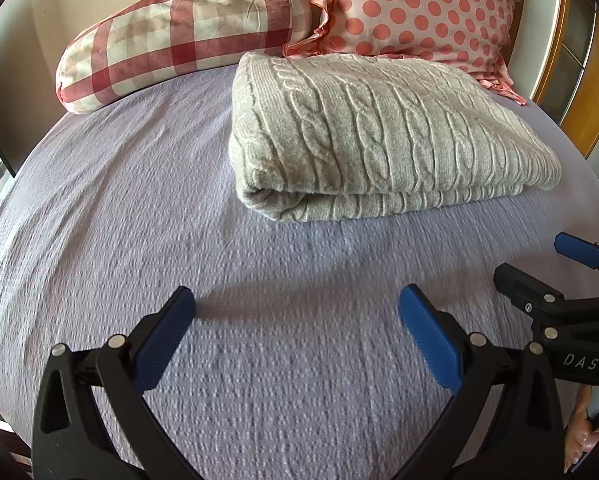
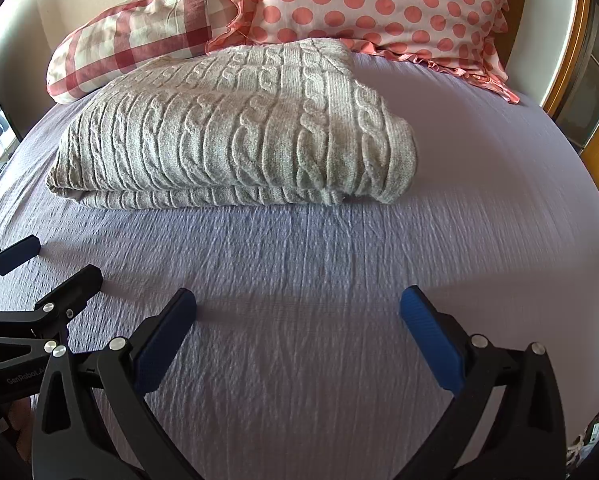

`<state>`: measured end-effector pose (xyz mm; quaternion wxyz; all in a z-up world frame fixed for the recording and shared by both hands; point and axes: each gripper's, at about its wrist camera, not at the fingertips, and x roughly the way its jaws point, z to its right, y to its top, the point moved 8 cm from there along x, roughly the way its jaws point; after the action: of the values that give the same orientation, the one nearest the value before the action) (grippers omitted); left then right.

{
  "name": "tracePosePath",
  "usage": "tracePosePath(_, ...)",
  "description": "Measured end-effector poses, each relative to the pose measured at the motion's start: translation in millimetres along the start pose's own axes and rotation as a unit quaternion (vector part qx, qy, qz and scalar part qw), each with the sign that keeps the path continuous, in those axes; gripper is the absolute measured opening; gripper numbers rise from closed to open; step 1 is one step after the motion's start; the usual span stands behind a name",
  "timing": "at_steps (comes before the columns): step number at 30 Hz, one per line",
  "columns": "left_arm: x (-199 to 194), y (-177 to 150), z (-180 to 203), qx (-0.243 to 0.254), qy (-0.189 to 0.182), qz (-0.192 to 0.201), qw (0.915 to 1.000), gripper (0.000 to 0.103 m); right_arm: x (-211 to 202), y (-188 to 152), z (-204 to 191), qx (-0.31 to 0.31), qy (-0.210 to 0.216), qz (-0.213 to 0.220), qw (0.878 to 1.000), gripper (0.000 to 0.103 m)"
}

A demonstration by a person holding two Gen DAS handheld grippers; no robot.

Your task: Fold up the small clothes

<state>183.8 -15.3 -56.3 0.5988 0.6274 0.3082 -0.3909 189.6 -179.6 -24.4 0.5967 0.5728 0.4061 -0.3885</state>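
A folded cable-knit sweater (image 1: pixel 379 132) is seen lying on the lilac bed sheet (image 1: pixel 179 240), at the far end of the bed just short of the pillows; a checked pillow (image 1: pixel 187 36) is set far left and a polka-dot pillow (image 1: pixel 419 8) far right, the sweater's far edge apparently touching the latter, though the overlap is hard to judge through the fisheye. The left gripper (image 1: pixel 297 328) is held low over bare sheet at the near side, its jaws spread wide and holding nothing; the right gripper (image 2: pixel 298 328) is held beside it, jaws likewise wide and empty; each is caught at the edge of the other's view. The sweater lies straight ahead and farther away than both pairs of jaws, well apart from them, with bare sheet between. Its long axis runs left to right across the bed; the stacked open edges face the near side, with rounded folds at its ends. From the left view the sweater sits ahead and to the right; from the right view, ahead and to the left; so it is judged to lie roughly centred between the two hands, neither being clearly nearer. Any next fold would probably call for both grippers to be carried forward to the near edge.
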Motion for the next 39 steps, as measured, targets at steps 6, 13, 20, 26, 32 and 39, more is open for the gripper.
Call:
tracePosePath(6,-0.1,-0.1,1.2,0.002,-0.001,-0.004,1.0000,0.101,0.0,-0.5,0.2,0.000,0.000,0.000,1.000,0.102)
tracePosePath(13,0.3,0.2,1.4,0.002,-0.001,-0.007,1.0000,0.101,-0.1,-0.7,0.0,0.000,0.000,0.000,1.000,0.102)
tracePosePath(20,0.2,0.1,1.7,0.002,-0.001,-0.007,1.0000,0.101,0.0,-0.3,-0.1,0.000,0.000,0.000,1.000,0.102)
tracePosePath(26,0.2,-0.1,1.8,0.002,-0.001,-0.007,1.0000,0.101,-0.1,-0.3,-0.2,0.001,0.000,0.000,1.000,0.102)
tracePosePath(32,0.3,0.1,1.9,0.002,-0.001,-0.007,1.0000,0.101,-0.1,0.0,-0.1,0.001,0.000,0.000,1.000,0.102)
tracePosePath(39,0.7,-0.1,2.1,0.001,-0.001,-0.007,1.0000,0.101,0.1,-0.3,-0.2,0.001,-0.001,0.000,1.000,0.102)
